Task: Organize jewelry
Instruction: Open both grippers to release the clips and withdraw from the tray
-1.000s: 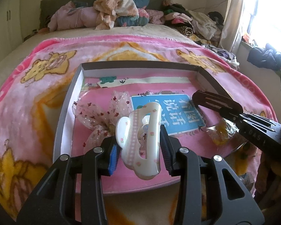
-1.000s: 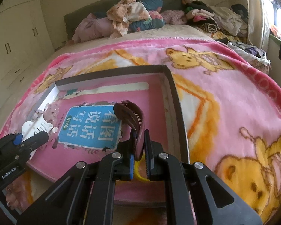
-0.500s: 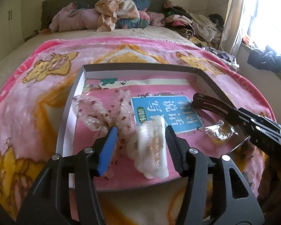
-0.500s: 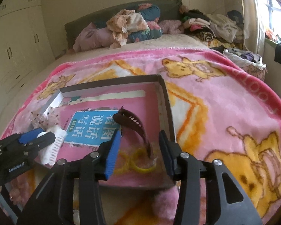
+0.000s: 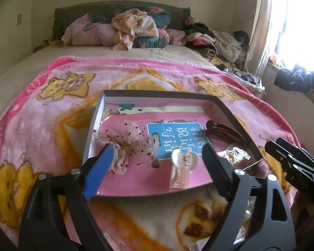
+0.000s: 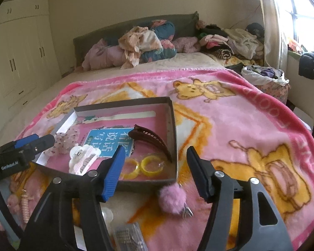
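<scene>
**Desk:** What sits nearest the lenses?

**Photographer:** Both claws, spread wide and holding nothing. The left gripper [image 5: 155, 165] hangs at the near edge of the box [image 5: 157, 93]; the right gripper [image 6: 155, 167] hangs over the box's near right corner. Just before the right one, on the blanket [image 6: 230, 113], lie a pink pom-pom [image 6: 172, 196] and a packet [image 6: 128, 238], both outside the box.

**Desk:** And inside?

**Photographer:** A white clip [image 5: 181, 167] near the front wall, yellow rings [image 6: 150, 165] in the near right corner, a brown clip [image 6: 150, 140] tilted against the right wall, a sheer bow [image 5: 127, 144] at left, all on or around a blue book [image 5: 178, 136].

**Desk:** Risks?

**Photographer:** Likely the pom-pom is next. It touches the box wall, so a low reach could shove the light box and topple the leaning brown clip. Its soft fluff may also slip from the pads.
</scene>
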Demonstrator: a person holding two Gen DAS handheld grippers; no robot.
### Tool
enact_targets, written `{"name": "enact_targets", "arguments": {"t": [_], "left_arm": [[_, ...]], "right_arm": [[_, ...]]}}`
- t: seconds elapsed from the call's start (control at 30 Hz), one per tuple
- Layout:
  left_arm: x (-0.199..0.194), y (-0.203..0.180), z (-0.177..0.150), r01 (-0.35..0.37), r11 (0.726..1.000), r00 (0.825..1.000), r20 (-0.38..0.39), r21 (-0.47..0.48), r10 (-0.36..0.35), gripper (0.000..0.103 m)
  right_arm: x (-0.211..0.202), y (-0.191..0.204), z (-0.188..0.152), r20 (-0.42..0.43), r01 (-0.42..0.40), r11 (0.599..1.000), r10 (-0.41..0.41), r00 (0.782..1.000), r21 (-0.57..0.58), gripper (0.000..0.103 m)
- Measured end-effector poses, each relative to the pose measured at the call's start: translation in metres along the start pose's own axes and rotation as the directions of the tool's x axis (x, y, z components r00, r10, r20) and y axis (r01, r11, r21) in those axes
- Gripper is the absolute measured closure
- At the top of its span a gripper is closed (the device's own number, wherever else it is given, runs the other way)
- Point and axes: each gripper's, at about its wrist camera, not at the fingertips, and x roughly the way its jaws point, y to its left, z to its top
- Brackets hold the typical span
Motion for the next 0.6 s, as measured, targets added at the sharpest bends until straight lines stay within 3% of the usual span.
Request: {"name": "enact_targets", "arguments": {"t": [0.23, 0.47, 0.6], "left_arm": [[-0.023, 0.000, -0.008, -0.002, 1.000, 1.000, 0.023, -0.004, 0.002, 0.012], [-0.044, 0.004, -0.019, -0.003, 1.000, 0.999, 0.050, -0.014, 0.004, 0.012], [-0.051, 0.006, -0.027, -0.009, 1.000, 0.999, 0.052, -0.016, 0.010, 0.012]], "right_arm": [[-0.024, 0.001, -0.011, 0.020, 0.001, 1.000, 0.000, 1.000, -0.007, 0.041], [-0.039, 0.009, -0.021, 0.015, -0.015, 1.000, 0.016, 1.000, -0.025, 0.041], [-0.047, 0.015, -0.028, 0.019, -0.022, 0.999, 0.022, 1.000, -0.034, 0.035]]}}
